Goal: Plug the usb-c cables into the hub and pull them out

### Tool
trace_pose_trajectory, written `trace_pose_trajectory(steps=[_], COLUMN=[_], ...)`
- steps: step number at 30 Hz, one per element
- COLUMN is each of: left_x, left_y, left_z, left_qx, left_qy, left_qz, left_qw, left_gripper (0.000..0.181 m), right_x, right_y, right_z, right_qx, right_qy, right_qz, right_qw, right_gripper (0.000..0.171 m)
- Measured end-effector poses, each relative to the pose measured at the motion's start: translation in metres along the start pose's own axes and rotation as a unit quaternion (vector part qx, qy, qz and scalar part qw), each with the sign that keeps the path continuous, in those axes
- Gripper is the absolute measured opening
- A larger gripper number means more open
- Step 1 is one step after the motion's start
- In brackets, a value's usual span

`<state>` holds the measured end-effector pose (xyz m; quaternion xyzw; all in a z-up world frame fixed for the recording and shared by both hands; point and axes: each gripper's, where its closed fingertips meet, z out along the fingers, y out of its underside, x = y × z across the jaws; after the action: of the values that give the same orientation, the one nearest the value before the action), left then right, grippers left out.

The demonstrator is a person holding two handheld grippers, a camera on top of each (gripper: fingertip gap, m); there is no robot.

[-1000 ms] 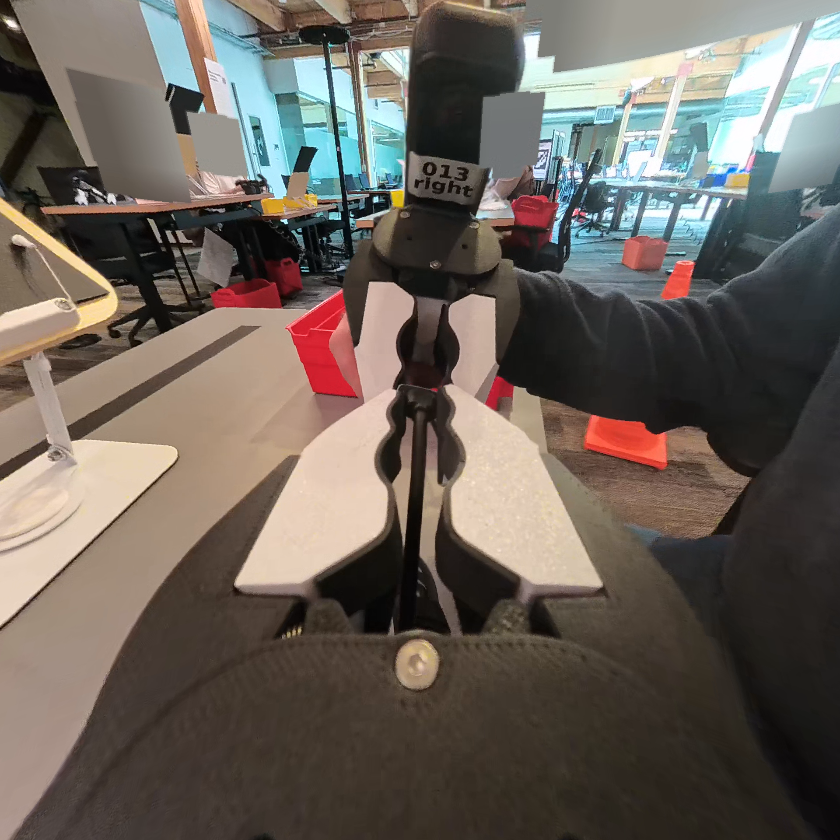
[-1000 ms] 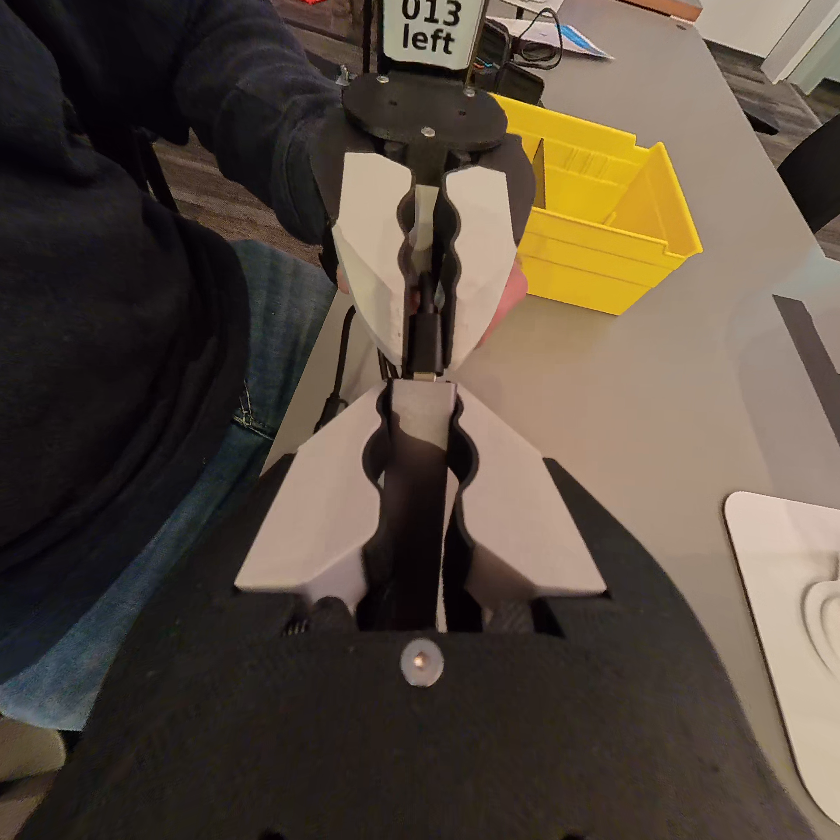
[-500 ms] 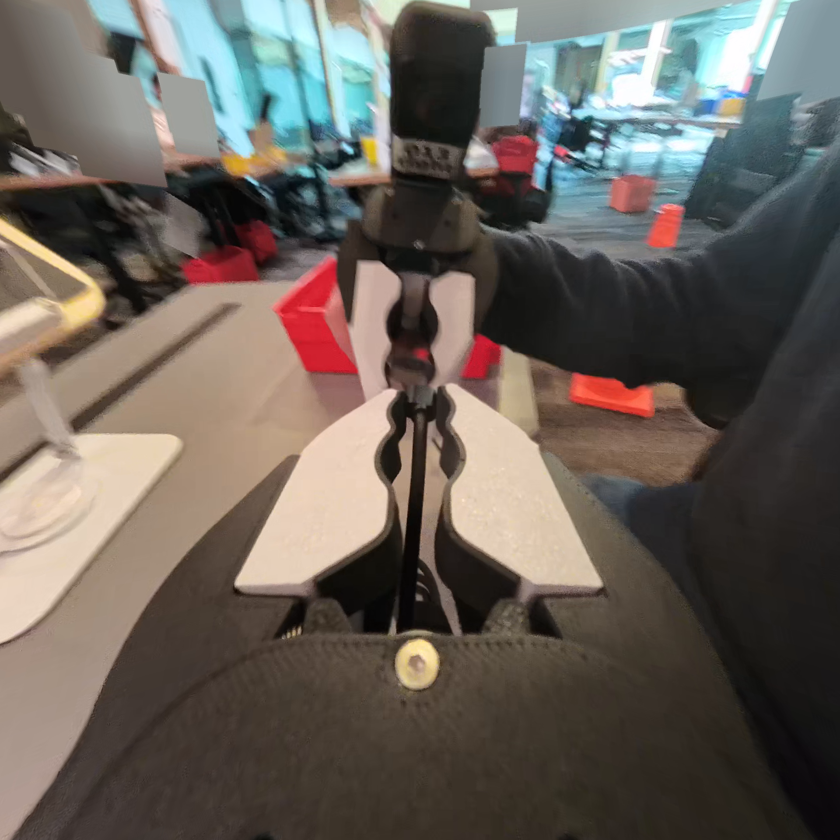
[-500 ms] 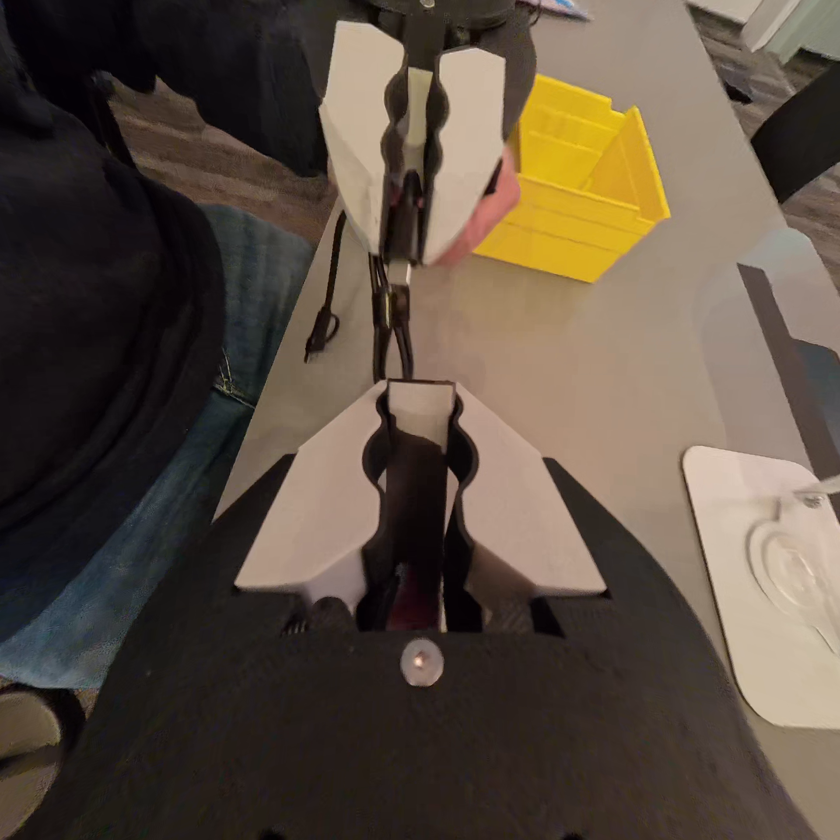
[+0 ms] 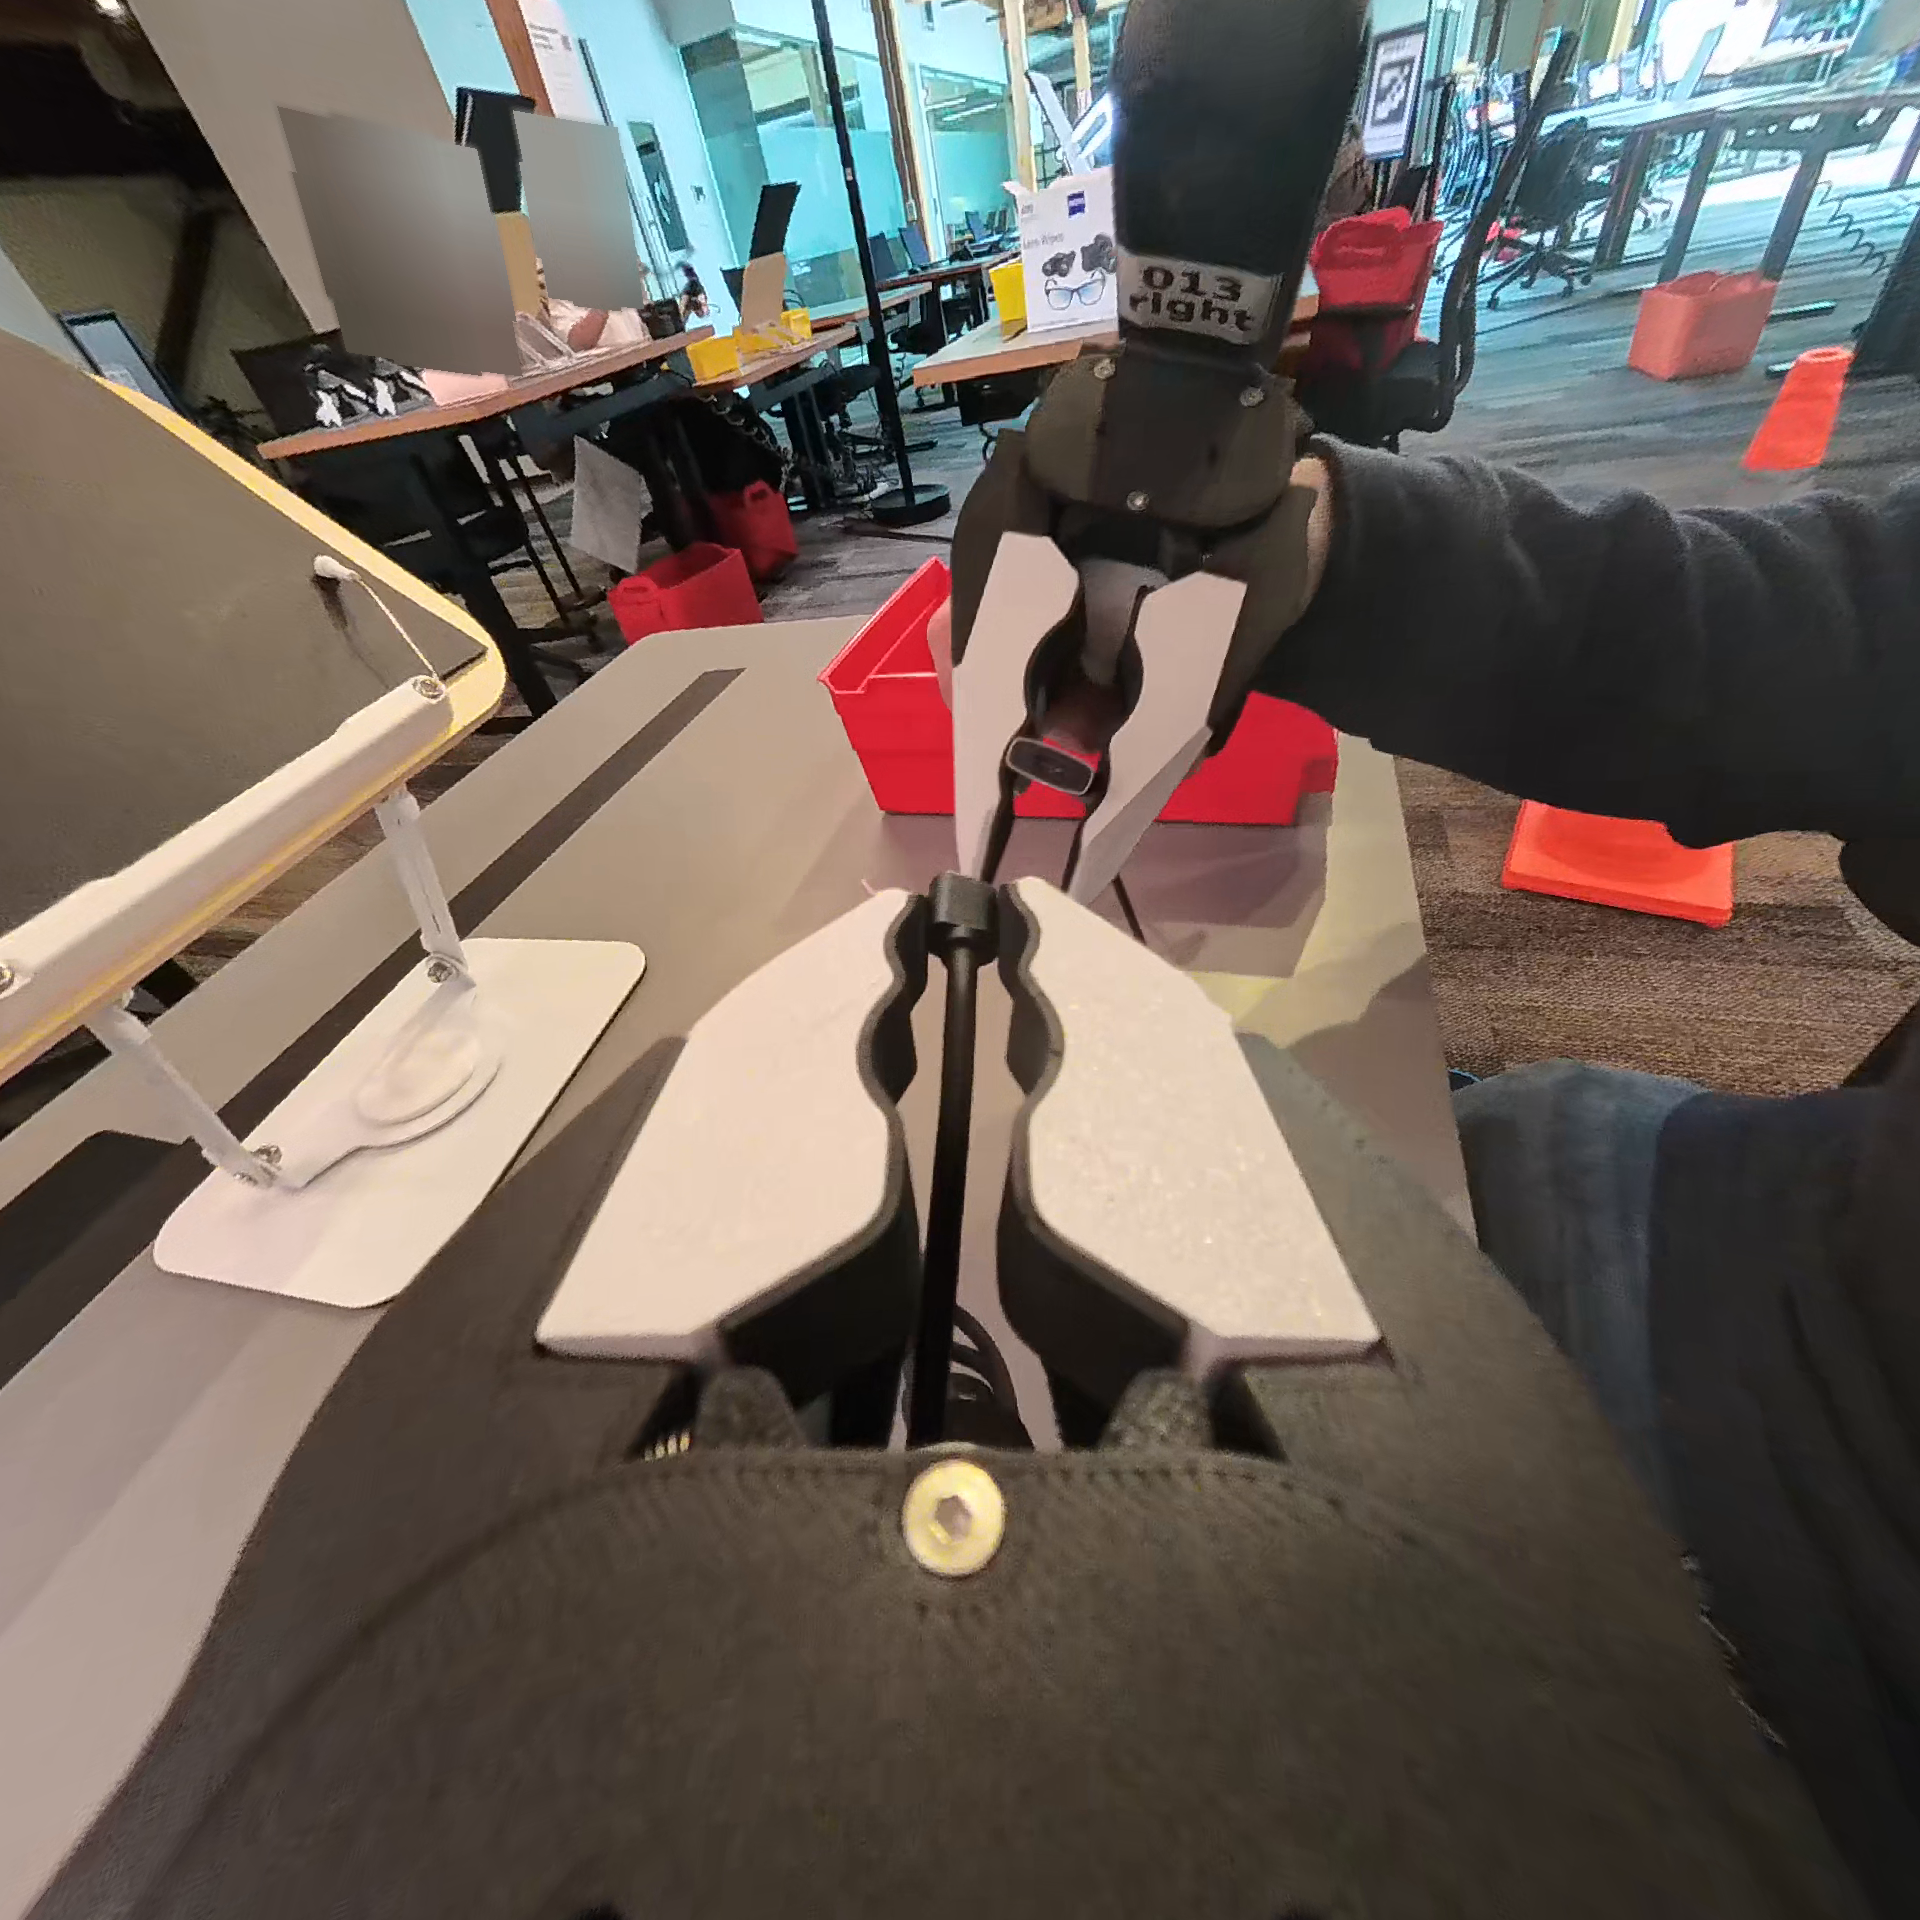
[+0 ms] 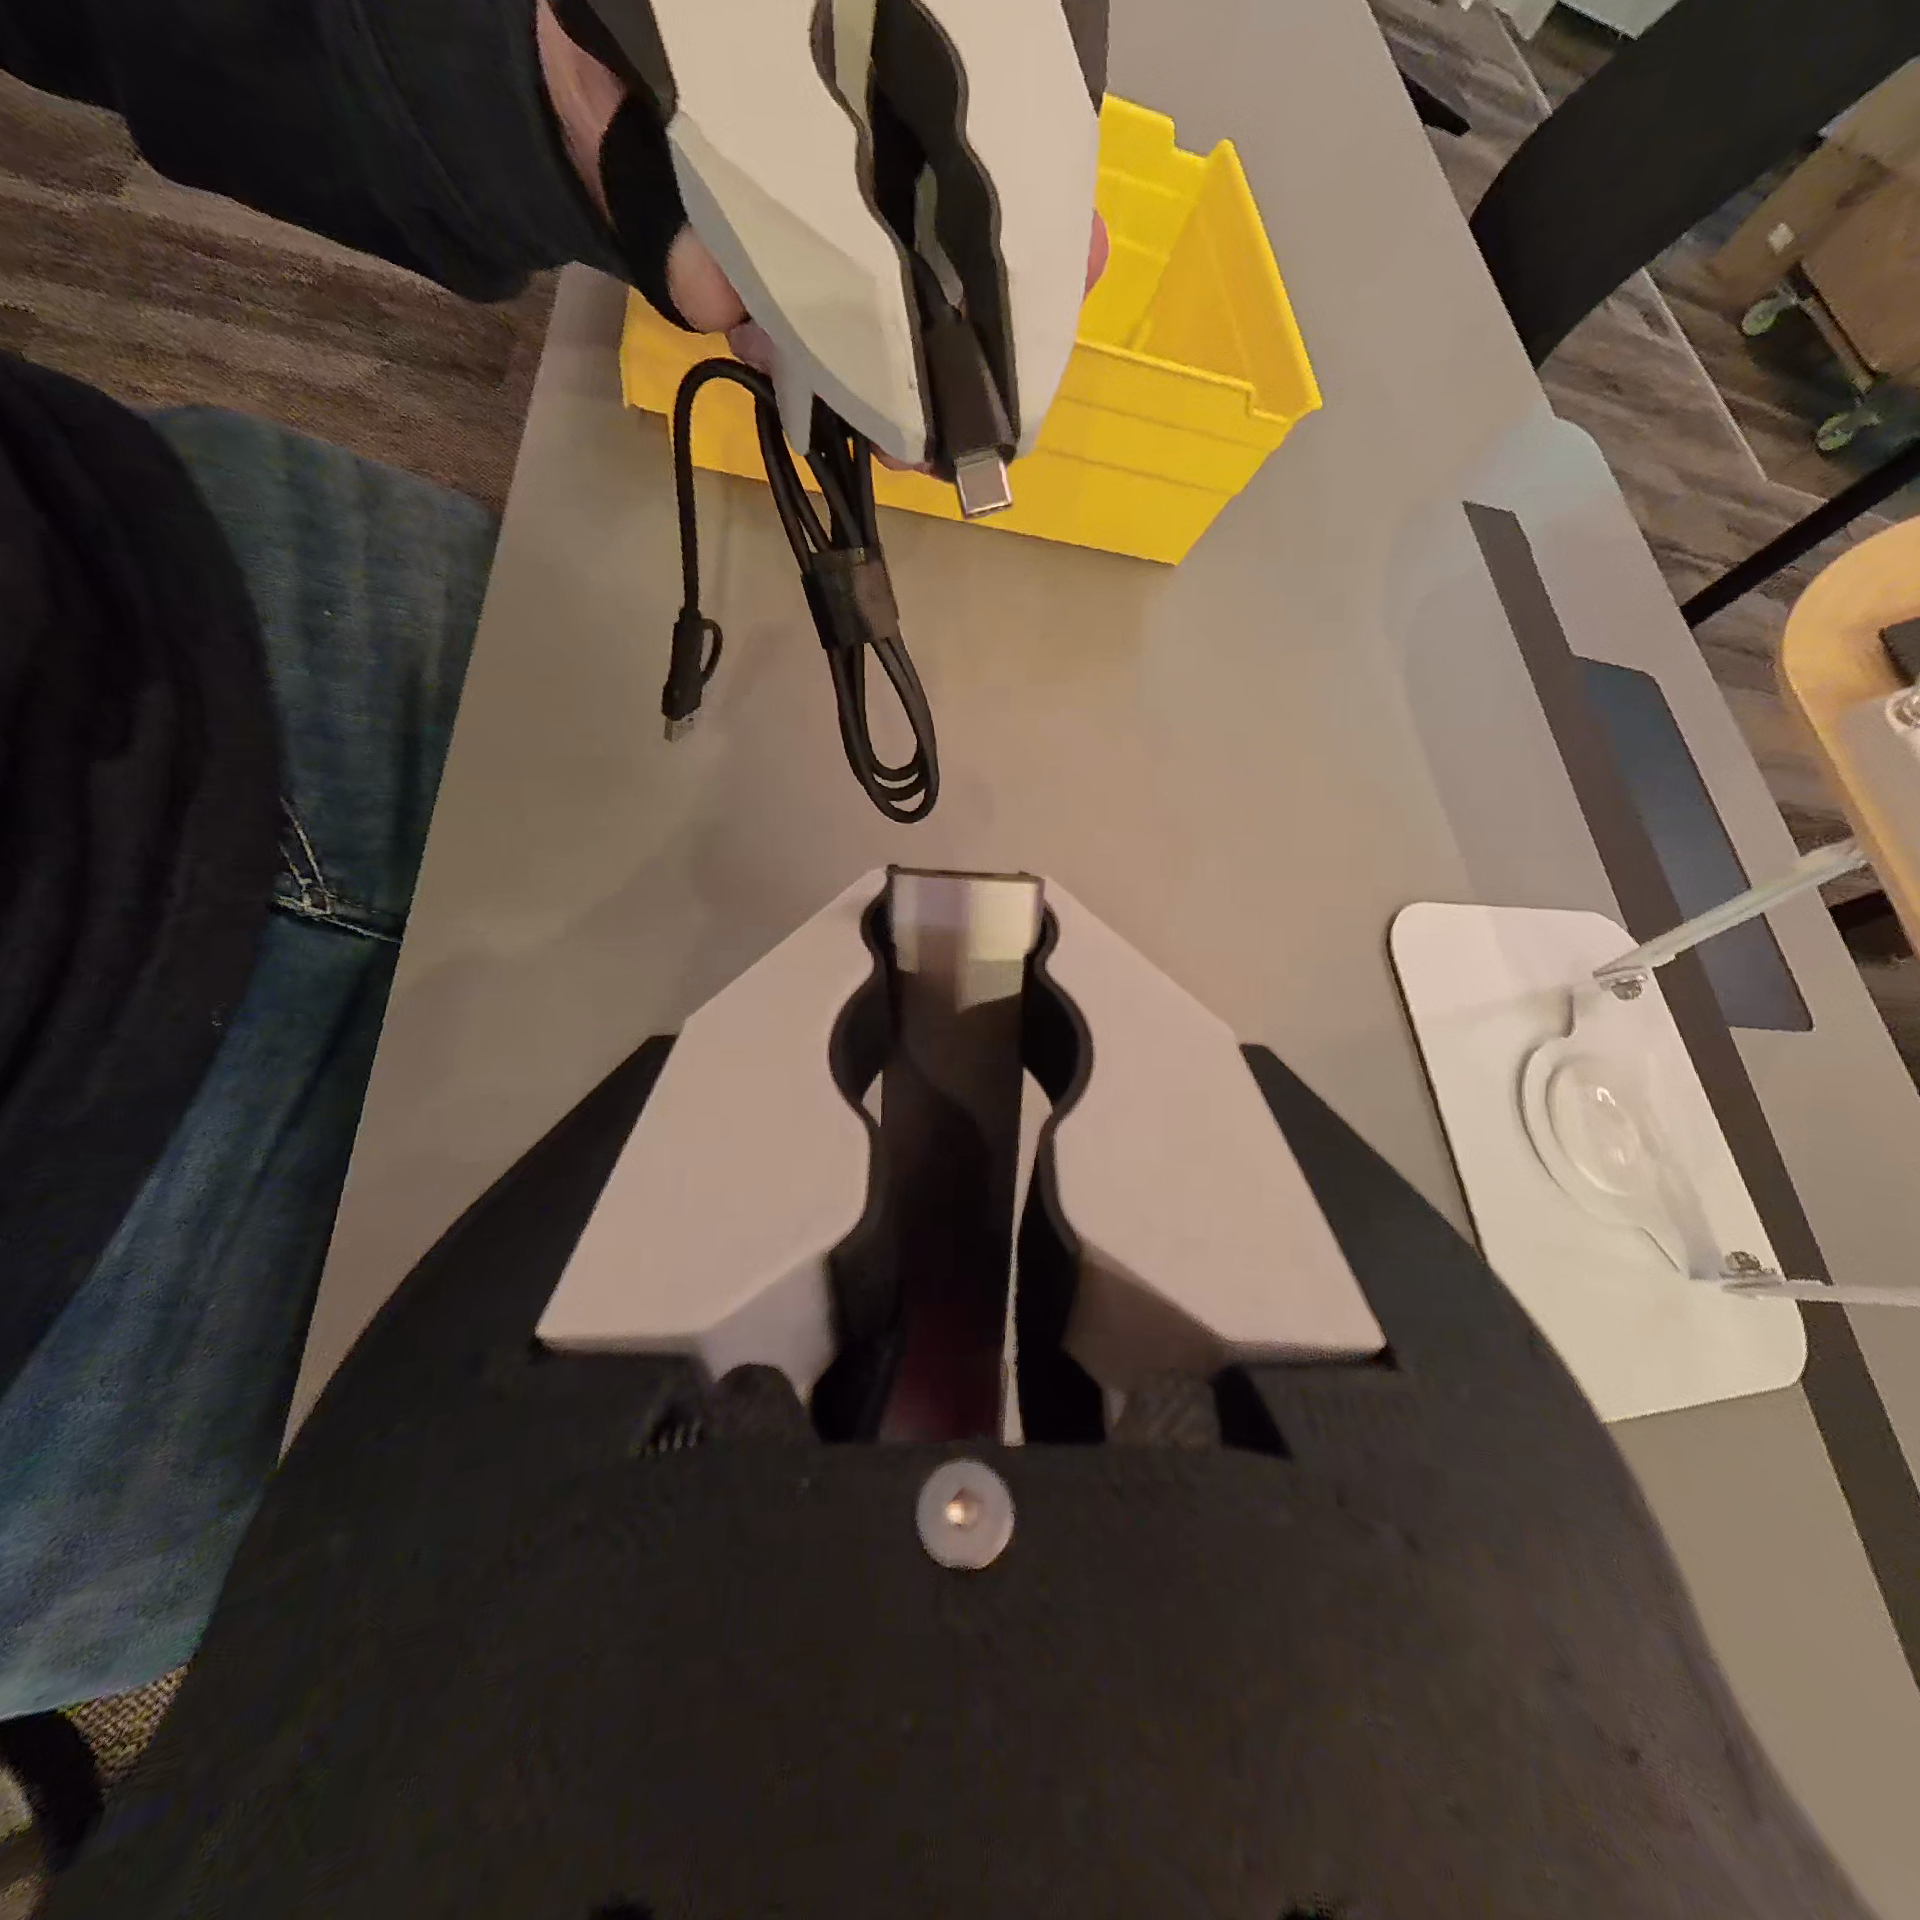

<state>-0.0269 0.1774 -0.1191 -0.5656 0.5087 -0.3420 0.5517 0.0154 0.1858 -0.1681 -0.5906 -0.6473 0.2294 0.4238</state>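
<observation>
The left wrist view is lit brightly by cool daylight from distant windows [image 5: 1714, 62], while the right wrist view is dimmer and warmer. Soft shadows are cast on the worktop [image 6: 1195, 727]. Edges are bent by wide-angle distortion.

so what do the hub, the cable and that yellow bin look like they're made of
Hub: looks like brushed grey metal, probably aluminium, given its dull, even sheen.
Cable: black, matte jacket, rubber or fine braid; too small to tell. Its plug tip is shiny bare metal.
Yellow bin: moulded plastic, glossy, with stepped ridges.
</observation>
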Motion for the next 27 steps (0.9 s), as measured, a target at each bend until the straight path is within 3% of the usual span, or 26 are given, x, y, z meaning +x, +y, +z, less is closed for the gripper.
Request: trace_pose_trajectory(steps=[27], left_x=[-0.017], left_y=[0.009], left_z=[-0.005], left_qx=[-0.044], left_qy=[-0.044], left_qz=[0.019], left_qw=[0.998], left_gripper=[0.013], right_x=[0.009], right_y=[0.018], right_z=[0.019], right_qx=[-0.065], right_qy=[0.053], right_qz=[0.032], right_qw=[0.996], right_gripper=[0.018])
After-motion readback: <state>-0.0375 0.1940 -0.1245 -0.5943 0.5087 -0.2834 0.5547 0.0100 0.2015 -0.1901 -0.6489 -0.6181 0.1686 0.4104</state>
